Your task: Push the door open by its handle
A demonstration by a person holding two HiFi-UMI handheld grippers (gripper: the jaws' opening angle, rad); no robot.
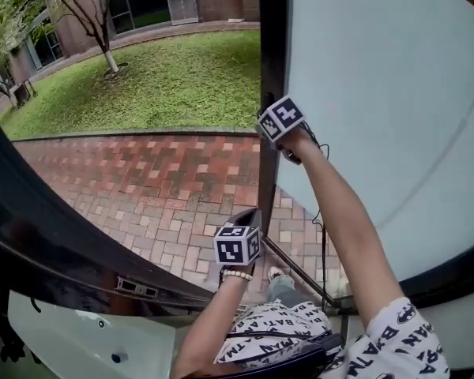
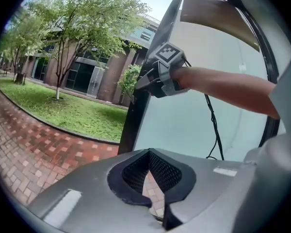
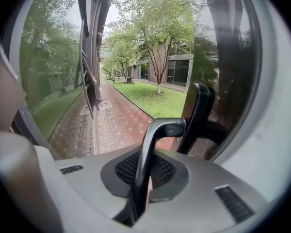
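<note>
The right arm [image 1: 344, 219] is stretched out nearly straight, forearm bare, reaching up and away from the body. Its right gripper [image 1: 273, 126] has the marker cube on top, and its jaws are pressed together on the thin dark door handle [image 3: 157, 127]. The left arm [image 1: 209, 330] is bent and held low, close in front of the torso (a bead bracelet sits at the wrist). The left gripper [image 1: 241, 226] points forward and slightly down, fingertips meeting, with nothing held between its jaws, and it hangs well below the right.
</note>
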